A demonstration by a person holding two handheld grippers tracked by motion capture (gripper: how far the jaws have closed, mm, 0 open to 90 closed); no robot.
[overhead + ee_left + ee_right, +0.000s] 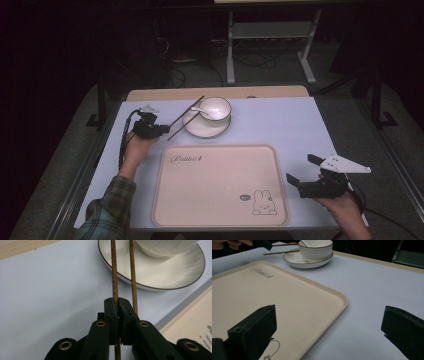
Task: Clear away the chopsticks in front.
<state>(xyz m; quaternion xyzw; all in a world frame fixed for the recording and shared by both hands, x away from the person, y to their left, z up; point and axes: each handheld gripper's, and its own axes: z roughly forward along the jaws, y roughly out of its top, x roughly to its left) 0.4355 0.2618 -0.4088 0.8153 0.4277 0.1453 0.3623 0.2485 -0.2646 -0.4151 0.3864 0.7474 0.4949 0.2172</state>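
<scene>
While the left gripper [117, 308] pinched one wooden chopstick, the right gripper [305, 173] waited with its jaws wide apart beside the tray.

Seen along the left gripper's jaws, they were closed on the nearer chopstick [114, 272]; the second chopstick [132, 270] ran just beside them, outside the grip, and both sticks leaned with their far ends on the rim of the white plate [175, 277]. The step looked like picking up the chopsticks, probably to carry them to the cream tray [220, 185], which lay bare between the two grippers. The next move would call for a steady lift, and the loose stick might roll or need a second grasp. A white bowl [215, 109] holding a spoon [199, 111] sat on the plate, close enough to be knocked.
</scene>
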